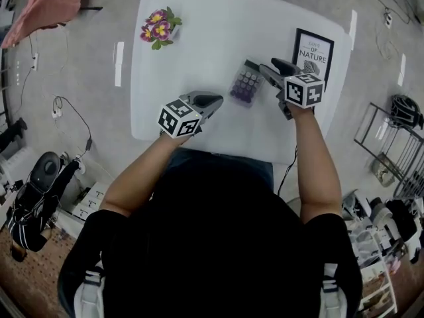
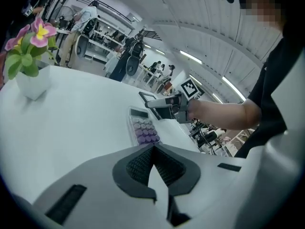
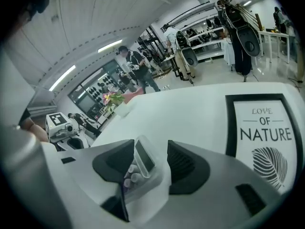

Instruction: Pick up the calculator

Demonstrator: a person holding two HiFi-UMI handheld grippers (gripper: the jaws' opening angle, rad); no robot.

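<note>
Bright, even indoor light from ceiling strip lights (image 3: 108, 46), visible in both gripper views. White table (image 1: 199, 38) close to blown out in head view, shadows on it faint and soft. Heavy fisheye bend in all three, dark vignette round the gripper views' edges. Left claw (image 2: 155, 168) and right claw (image 3: 151, 163) soft, out of focus up close; hall behind fairly sharp. Person's torso (image 1: 218, 244) in head view almost black, no detail.

Open lab/workshop hall, not a home. Far past the fingers of the right gripper (image 3: 151, 159): ceiling strip lights (image 3: 110, 46), people (image 3: 133, 66) at rows of workbenches (image 3: 271, 35). Well right of those fingers, wire rack (image 1: 387, 141) on bare concrete floor (image 1: 99, 144) with loose cables (image 1: 69, 111).
</note>
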